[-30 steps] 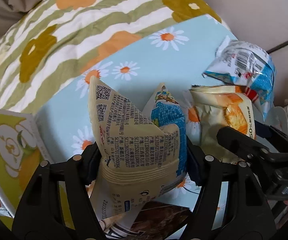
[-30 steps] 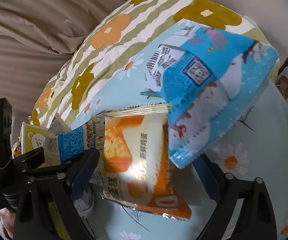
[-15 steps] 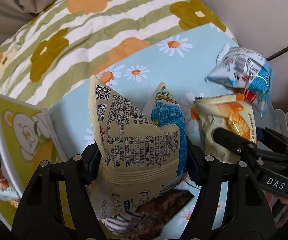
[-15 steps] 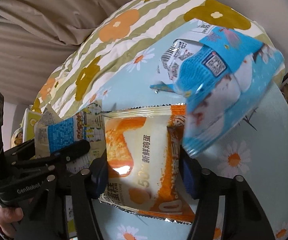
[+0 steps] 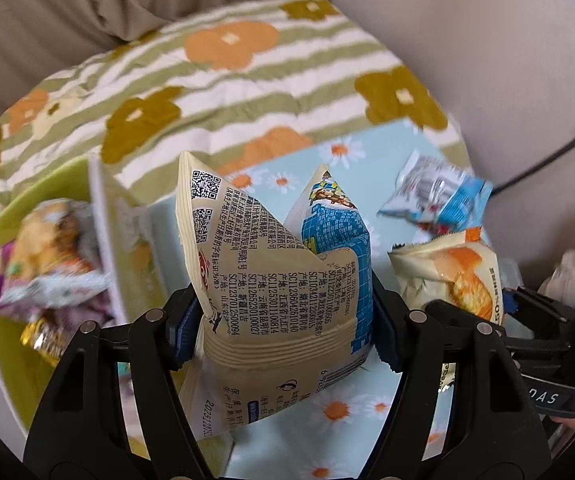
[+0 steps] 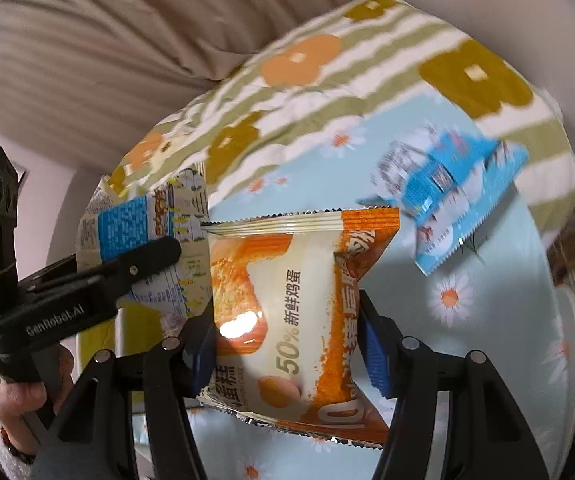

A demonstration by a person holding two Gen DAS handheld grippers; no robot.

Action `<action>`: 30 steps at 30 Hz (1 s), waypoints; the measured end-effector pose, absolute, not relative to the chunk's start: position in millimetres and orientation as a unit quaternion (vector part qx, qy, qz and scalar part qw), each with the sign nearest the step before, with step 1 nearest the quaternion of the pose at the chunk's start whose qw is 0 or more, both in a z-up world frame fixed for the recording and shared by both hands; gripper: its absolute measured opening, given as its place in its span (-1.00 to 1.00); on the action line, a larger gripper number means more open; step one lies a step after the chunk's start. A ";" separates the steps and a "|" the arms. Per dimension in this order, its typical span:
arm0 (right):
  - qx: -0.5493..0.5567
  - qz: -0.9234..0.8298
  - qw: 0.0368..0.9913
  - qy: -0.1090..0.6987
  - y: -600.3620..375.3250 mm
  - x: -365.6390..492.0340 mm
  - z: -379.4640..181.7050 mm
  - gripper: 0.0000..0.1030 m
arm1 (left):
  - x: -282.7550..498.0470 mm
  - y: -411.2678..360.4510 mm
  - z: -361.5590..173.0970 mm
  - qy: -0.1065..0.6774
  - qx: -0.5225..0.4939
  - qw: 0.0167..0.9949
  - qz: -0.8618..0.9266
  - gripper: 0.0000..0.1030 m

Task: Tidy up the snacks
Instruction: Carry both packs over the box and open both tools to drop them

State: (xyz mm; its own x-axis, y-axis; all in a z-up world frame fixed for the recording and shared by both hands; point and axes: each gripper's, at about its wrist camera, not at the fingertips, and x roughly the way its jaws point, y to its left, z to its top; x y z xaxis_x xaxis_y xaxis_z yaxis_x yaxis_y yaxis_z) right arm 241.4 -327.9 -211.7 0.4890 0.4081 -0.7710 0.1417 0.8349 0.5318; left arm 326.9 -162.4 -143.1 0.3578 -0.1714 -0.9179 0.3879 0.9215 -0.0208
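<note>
Left hand-held gripper (image 5: 283,328): clenched on a cream plastic snack packet with black print, QR codes and a blue panel (image 5: 271,280). Blue-padded fingers (image 5: 185,332) press both sides of the packet just above its ribbed seal. Packet stands upright and is lifted off the surface.

Landmark: light blue cloth with white-and-orange daisies (image 5: 339,404), spread below both tools. It lies over a green-and-white striped quilt with orange and olive flowers (image 5: 223,76).

Left of the daisy cloth, left wrist view: yellow-green open storage box (image 5: 23,364). Inside it, a heap of mixed snack wrappers (image 5: 43,256), blurred; single items hard to tell apart.

Right hand-held gripper (image 6: 287,344): clamped on a cream-and-orange foil cake packet marked "50%" (image 6: 287,300). Packet is held above the daisy cloth, crimped top edge pointing away from the camera. The same packet shows at the right of the left wrist view (image 5: 451,276), just beside the cream packet; in the right wrist view the left tool and its packet (image 6: 147,236) sit just beside the orange one.

At the far right of the daisy cloth: blue-and-white plastic snack packet (image 6: 447,196), lying loose, apart from both grippers, near the cloth's edge where it meets the quilt. Also visible from the left wrist (image 5: 439,196), blurred.

Beyond the quilt: beige pleated curtain (image 6: 99,60).
</note>
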 end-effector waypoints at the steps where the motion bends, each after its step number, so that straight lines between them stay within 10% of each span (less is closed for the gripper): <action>1: 0.266 0.090 0.822 0.495 -326.9 239.5 -204.0 0.10 | 323.8 -158.7 -135.8 0.534 0.093 0.823 -0.167 0.29; 11: 0.180 0.177 0.861 0.441 -270.0 239.0 -122.4 0.10 | 276.7 -65.1 -47.0 0.460 0.011 0.884 -0.088 0.29; 22: 0.137 0.221 0.864 0.432 -154.9 256.2 -104.3 0.10 | 258.3 91.6 -65.4 0.471 -0.036 0.881 -0.027 0.31; 30: 0.133 0.216 0.849 0.463 -94.0 261.7 -134.1 0.10 | 264.1 140.7 -126.1 0.496 -0.016 0.868 -0.016 0.97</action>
